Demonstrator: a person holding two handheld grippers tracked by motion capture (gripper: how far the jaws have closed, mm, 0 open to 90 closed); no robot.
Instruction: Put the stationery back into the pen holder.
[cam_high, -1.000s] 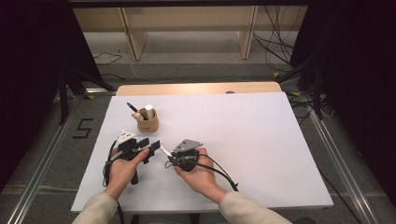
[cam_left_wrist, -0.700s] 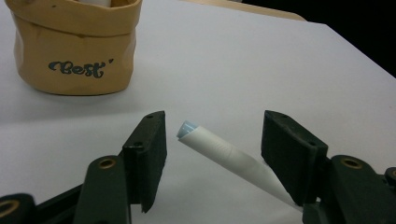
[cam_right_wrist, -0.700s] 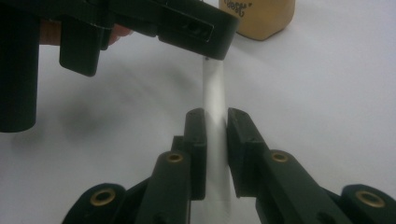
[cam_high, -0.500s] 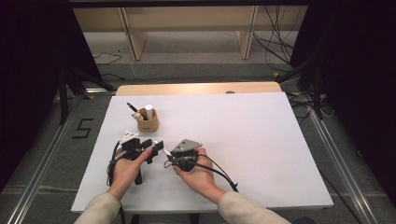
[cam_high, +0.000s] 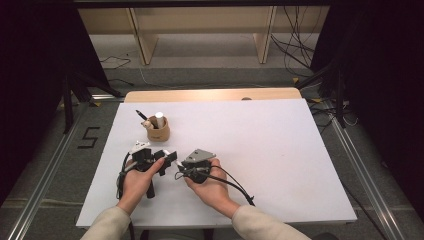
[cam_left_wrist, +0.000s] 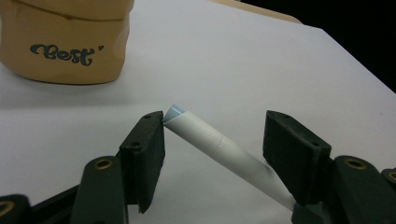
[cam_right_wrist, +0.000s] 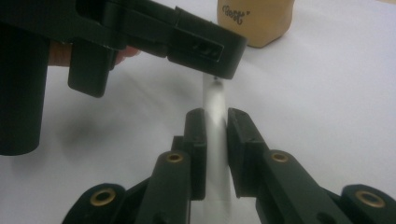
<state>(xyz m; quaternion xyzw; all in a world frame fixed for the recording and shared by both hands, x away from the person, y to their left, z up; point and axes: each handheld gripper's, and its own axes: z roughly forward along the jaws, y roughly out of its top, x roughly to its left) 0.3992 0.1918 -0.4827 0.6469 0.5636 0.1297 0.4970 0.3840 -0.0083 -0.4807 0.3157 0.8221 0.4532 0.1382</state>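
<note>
Tan cup (cam_high: 158, 131): left half of desk (cam_high: 280, 150), pens inside. Left gripper (cam_high: 168, 159): jaws parted, loose around white pen (cam_left_wrist: 219, 144), near front edge. Right gripper (cam_high: 181, 170): clamped on pen. Risk: mistimed handover, pen drops and rolls off.

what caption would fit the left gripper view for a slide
Left gripper jaws open around a slanted white marker, its tip at one jaw, with a tan cup behind on the white table.
</note>
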